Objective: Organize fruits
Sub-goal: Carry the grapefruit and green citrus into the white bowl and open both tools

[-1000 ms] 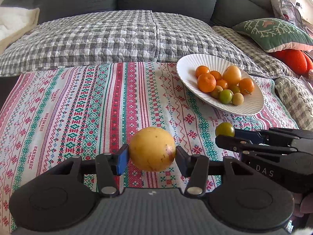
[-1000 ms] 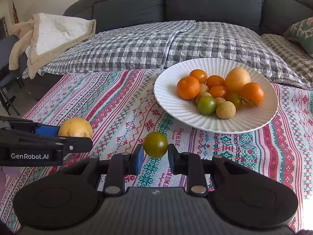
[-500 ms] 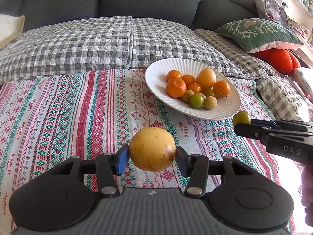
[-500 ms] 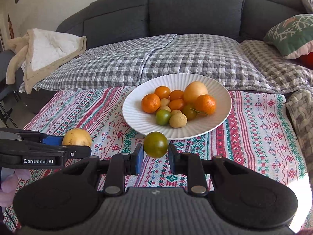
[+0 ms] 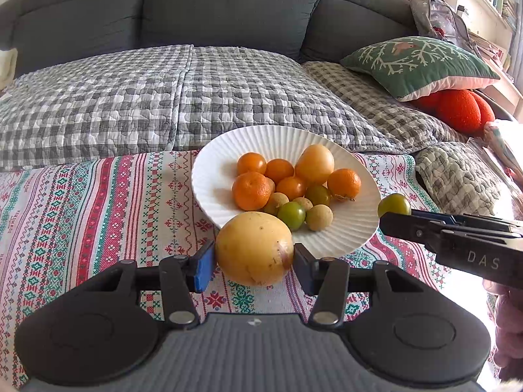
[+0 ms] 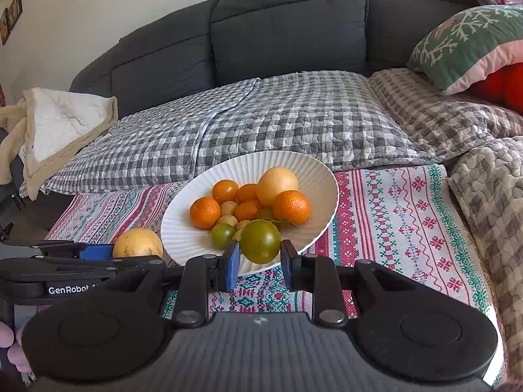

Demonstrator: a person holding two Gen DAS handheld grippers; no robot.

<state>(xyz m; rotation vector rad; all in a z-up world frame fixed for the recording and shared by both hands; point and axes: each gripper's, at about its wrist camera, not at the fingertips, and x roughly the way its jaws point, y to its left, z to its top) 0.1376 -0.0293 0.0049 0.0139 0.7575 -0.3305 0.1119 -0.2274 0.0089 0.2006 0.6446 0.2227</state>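
My left gripper (image 5: 254,258) jaws clamp the yellow fruit (image 5: 254,248) at the white plate (image 5: 209,176) near rim; my right gripper (image 6: 260,259) jaws clamp the green tomato (image 6: 260,241) over that rim

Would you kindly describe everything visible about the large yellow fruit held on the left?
The large yellow fruit is round, smooth-skinned and pale yellow, with small dark specks and a brownish blemish on its right side. It is clamped between the two fingers of the left hand-held gripper, held above the patterned cloth, in front of the white plate's near rim.
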